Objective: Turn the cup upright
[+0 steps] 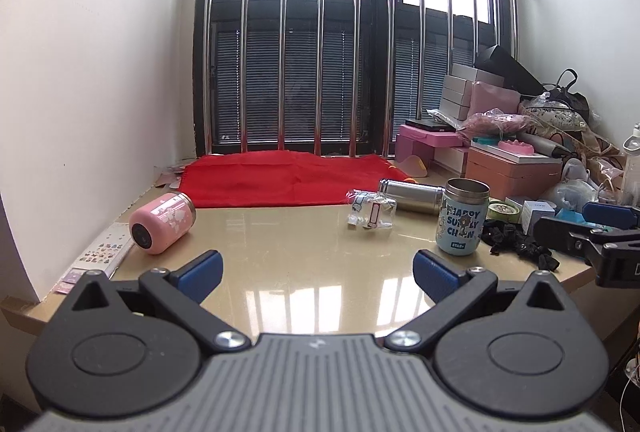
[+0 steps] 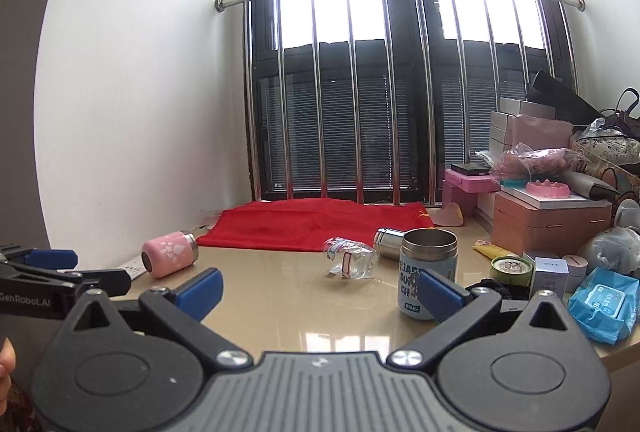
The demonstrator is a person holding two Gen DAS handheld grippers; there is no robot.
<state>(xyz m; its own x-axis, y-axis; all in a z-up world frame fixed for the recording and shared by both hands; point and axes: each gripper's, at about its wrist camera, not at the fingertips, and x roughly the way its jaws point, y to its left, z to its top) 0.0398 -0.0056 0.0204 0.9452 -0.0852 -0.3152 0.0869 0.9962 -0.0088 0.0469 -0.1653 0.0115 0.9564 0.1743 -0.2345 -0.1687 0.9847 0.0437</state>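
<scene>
A light-blue cup (image 1: 462,218) with cartoon print stands upright, mouth up, right of centre on the beige table; it also shows in the right wrist view (image 2: 426,274). A pink cup (image 1: 162,223) (image 2: 171,252) lies on its side at the left. A clear glass (image 1: 371,211) (image 2: 351,258) and a steel cup (image 1: 414,193) (image 2: 390,242) lie on their sides in the middle. My left gripper (image 1: 318,274) is open and empty over the near table. My right gripper (image 2: 320,292) is open and empty, its right finger close beside the blue cup.
A red cloth (image 1: 288,177) lies by the barred window. Boxes, bags and small jars (image 1: 532,151) crowd the right side. A blue wipes pack (image 2: 604,302) lies at the right edge. A sticker sheet (image 1: 104,252) lies at the left edge.
</scene>
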